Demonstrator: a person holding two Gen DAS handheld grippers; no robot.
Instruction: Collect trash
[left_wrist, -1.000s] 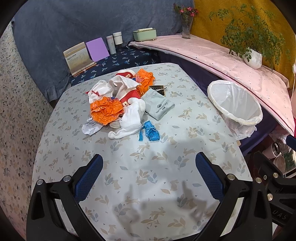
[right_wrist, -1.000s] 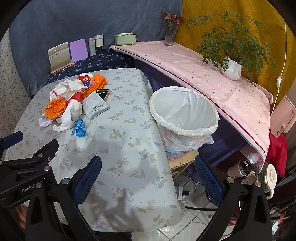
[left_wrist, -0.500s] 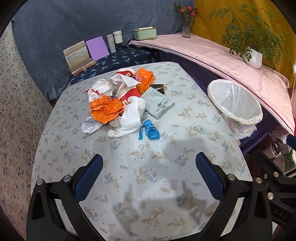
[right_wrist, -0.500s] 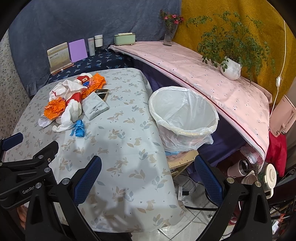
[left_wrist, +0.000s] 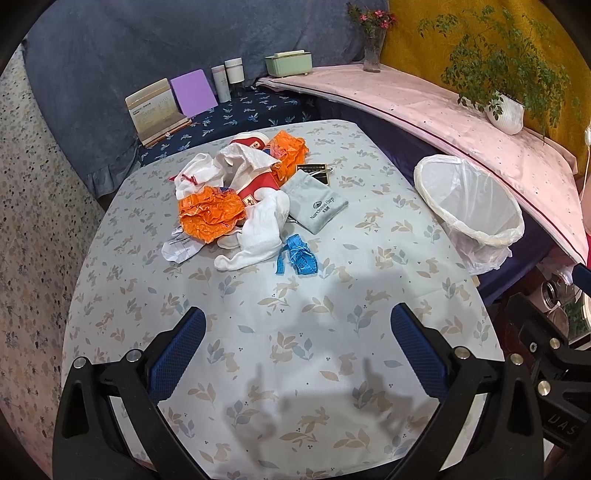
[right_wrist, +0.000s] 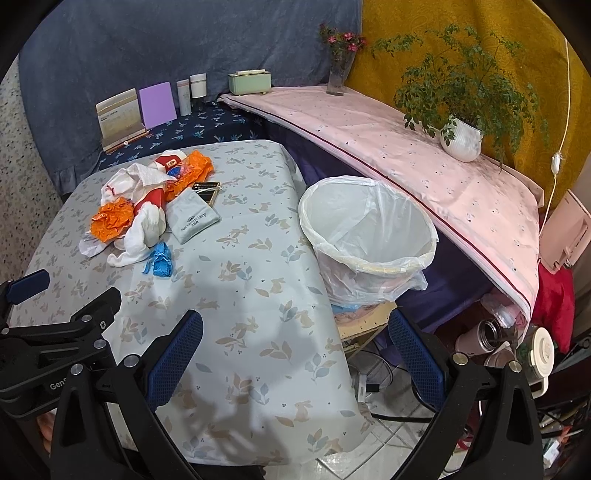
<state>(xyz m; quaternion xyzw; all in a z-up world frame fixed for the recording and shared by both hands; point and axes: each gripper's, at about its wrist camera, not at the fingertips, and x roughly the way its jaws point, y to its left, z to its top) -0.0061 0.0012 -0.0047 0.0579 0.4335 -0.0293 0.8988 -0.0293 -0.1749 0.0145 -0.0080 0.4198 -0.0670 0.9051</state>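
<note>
— How are your jaws set?

— My left gripper (left_wrist: 297, 349) is spread wide with nothing between its blue pads (left_wrist: 175, 356); it hangs above the bench (left_wrist: 332, 332) without touching it. My right gripper (right_wrist: 295, 350) is just as wide and empty, over the bench's right edge.

— And the trash?

— Ahead of my left jaws, well apart, in one heap: crumpled orange paper (left_wrist: 210, 214), white cloth (left_wrist: 258, 236), a blue scrap (left_wrist: 299, 256) nearest me, a grey pouch (left_wrist: 319, 205) to the right. The bin (right_wrist: 365, 236), lined with a white bag, stands ahead of my right jaws, beside the bench.

— The room?

— Leaf-printed cloth on the bench, a pink-covered shelf (right_wrist: 424, 147) with a potted plant (right_wrist: 461, 136) beyond the bin.
</note>
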